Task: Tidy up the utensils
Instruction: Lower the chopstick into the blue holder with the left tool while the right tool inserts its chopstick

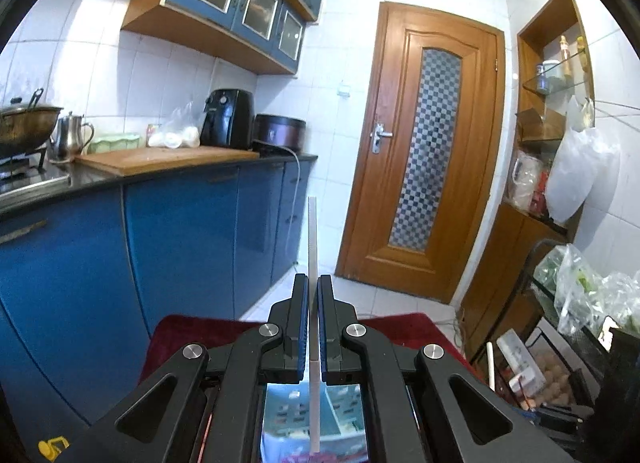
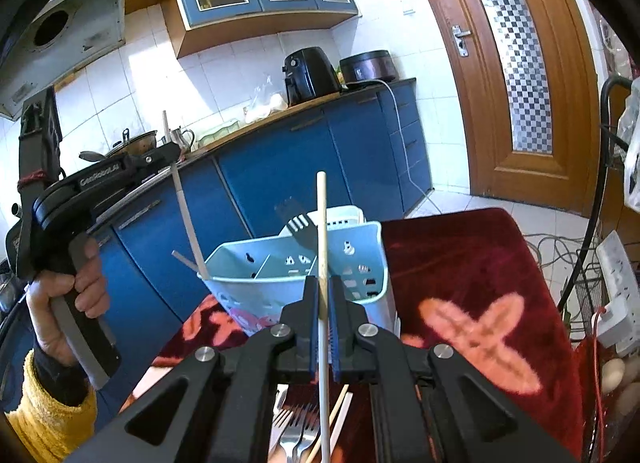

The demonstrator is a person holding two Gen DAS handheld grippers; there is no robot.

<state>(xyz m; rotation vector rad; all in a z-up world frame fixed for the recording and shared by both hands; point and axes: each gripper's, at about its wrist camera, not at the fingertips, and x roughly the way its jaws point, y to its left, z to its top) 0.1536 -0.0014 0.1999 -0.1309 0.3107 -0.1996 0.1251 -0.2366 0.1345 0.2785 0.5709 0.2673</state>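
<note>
My left gripper [image 1: 313, 281] is shut on a white chopstick [image 1: 312, 235] that stands upright between its pads, high above the floor. In the right wrist view the left gripper [image 2: 170, 157] shows at the left, held by a hand, and its white chopstick [image 2: 188, 219] slants down to the rim of a light blue utensil caddy [image 2: 296, 275]. My right gripper [image 2: 323, 283] is shut on a pale wooden chopstick [image 2: 321, 223], upright just in front of the caddy. A black slotted spatula [image 2: 298, 225] stands in the caddy. Forks [image 2: 298, 431] and loose chopsticks lie below the right gripper.
The caddy rests on a table with a dark red flowered cloth [image 2: 460, 263]. Blue cabinets [image 2: 280, 171] with a counter run along the left. A wooden door [image 1: 420, 151] is ahead. A wire rack with bags [image 1: 580, 303] and a power strip [image 2: 618, 295] stand at the right.
</note>
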